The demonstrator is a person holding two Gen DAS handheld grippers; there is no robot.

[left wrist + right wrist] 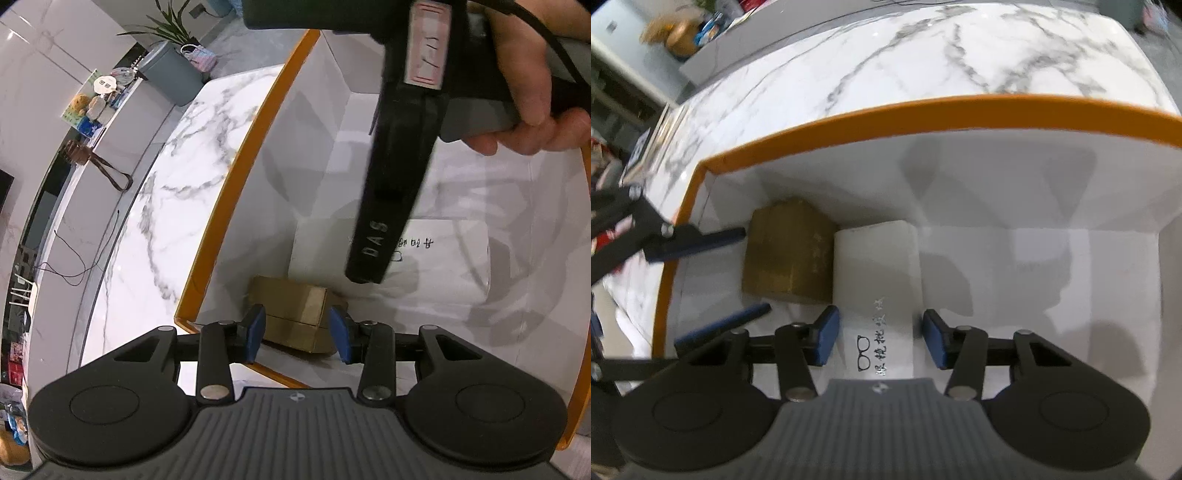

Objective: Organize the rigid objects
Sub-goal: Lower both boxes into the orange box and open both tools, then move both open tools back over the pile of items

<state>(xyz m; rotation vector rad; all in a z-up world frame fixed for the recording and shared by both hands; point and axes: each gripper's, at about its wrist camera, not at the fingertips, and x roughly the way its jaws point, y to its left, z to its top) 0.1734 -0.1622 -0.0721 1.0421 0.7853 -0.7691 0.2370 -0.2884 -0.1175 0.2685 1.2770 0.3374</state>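
Observation:
A small brown cardboard box lies in a corner of a white box with an orange rim. My left gripper is open, its blue pads on either side of the brown box without touching it. A white box printed with glasses and text lies beside the brown box. My right gripper is open astride the white box's near end. The left gripper's fingers show at the left of the right wrist view. The right gripper's body hangs over the white box.
The orange-rimmed box stands on a marble-pattern table. A grey bin, a plant and small items on a ledge lie beyond the table. The box floor to the right of the white box is bare.

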